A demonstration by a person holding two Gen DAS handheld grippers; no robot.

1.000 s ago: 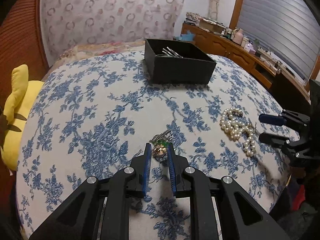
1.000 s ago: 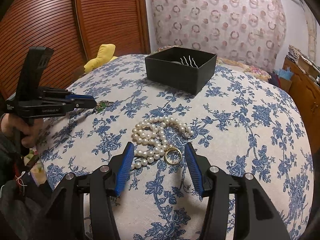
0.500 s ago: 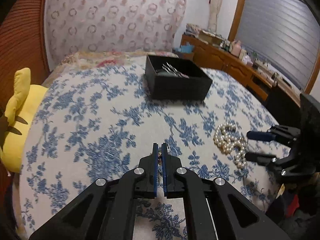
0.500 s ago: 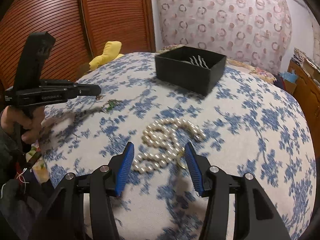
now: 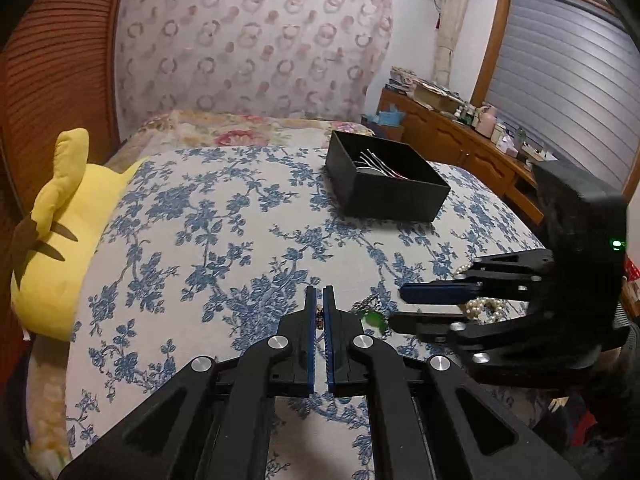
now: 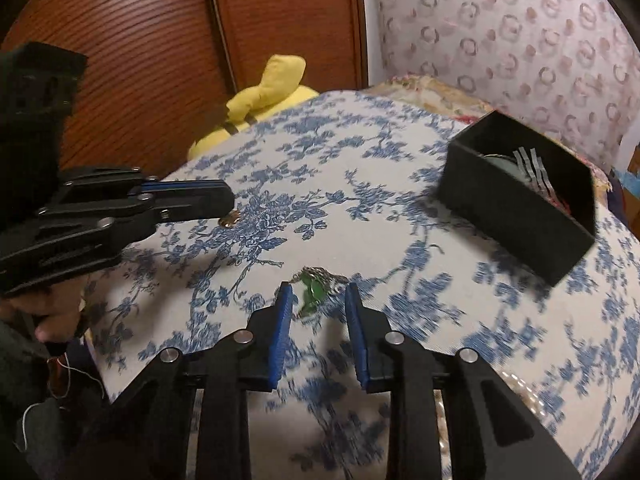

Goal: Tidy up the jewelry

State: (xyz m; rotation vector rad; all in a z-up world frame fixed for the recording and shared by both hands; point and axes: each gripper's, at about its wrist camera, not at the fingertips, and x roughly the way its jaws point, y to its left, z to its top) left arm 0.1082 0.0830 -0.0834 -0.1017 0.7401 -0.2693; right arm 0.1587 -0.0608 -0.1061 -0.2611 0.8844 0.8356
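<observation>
My left gripper is shut on a small gold piece of jewelry; in the right wrist view the small gold piece hangs just under the left gripper, above the bedspread. A green pendant on a thin chain lies on the cloth between the blue pads of my right gripper. Its jaws are closing and stand apart from the pendant. From the left wrist view the right gripper points at the green pendant, with a white pearl necklace behind it.
A black open box with silver hairpins inside stands farther back on the blue-flowered bedspread. A yellow plush toy lies at the bed's left edge. A cluttered wooden dresser runs along the right.
My left gripper shut on the gold piece and lifted it off the cloth. My right gripper swung left from the pearls to the green pendant, its jaws narrower now.
</observation>
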